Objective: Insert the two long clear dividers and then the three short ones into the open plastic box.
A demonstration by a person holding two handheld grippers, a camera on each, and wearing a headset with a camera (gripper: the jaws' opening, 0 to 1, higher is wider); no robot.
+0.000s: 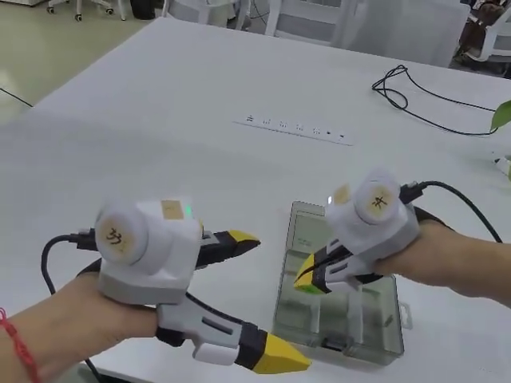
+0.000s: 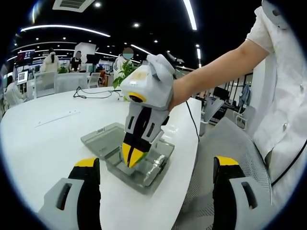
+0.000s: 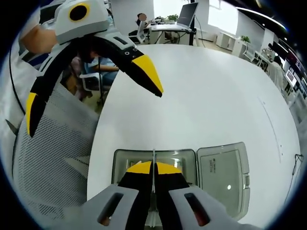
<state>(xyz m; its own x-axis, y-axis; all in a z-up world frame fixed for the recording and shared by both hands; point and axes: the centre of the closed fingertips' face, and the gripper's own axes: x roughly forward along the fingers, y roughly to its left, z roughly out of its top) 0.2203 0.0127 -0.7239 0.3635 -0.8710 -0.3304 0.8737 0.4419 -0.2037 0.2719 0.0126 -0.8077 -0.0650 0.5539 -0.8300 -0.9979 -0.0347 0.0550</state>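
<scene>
- My right gripper (image 3: 153,167) has its yellow tips pressed together, with a thin clear divider (image 3: 153,155) pinched between them. In the right gripper view I see it edge-on, as a fine line rising from the tips.
- I cannot tell whether this divider is a long one or a short one.
- The pinched tips point down over the open base of the plastic box (image 3: 117,163), with the divider standing roughly across the middle of it. I cannot tell whether its lower edge touches the floor of the box.
- The lid (image 3: 225,172) lies folded out flat beside the base, joined to it along one side.
- My left gripper (image 2: 156,163) has its jaws spread wide apart and grips nothing. In the left gripper view the box lies between and beyond its two tips, apart from both.
- In the head view my left gripper sits just beside the box, on the side away from the right gripper, one tip raised and one low near the table edge.
- The box rests on the white table (image 1: 160,120), close to the near edge.
- Farther back on the table a flat power strip (image 1: 295,128) lies across it, and a black cable (image 1: 415,104) loops near the far corner, both well apart from the box.
</scene>
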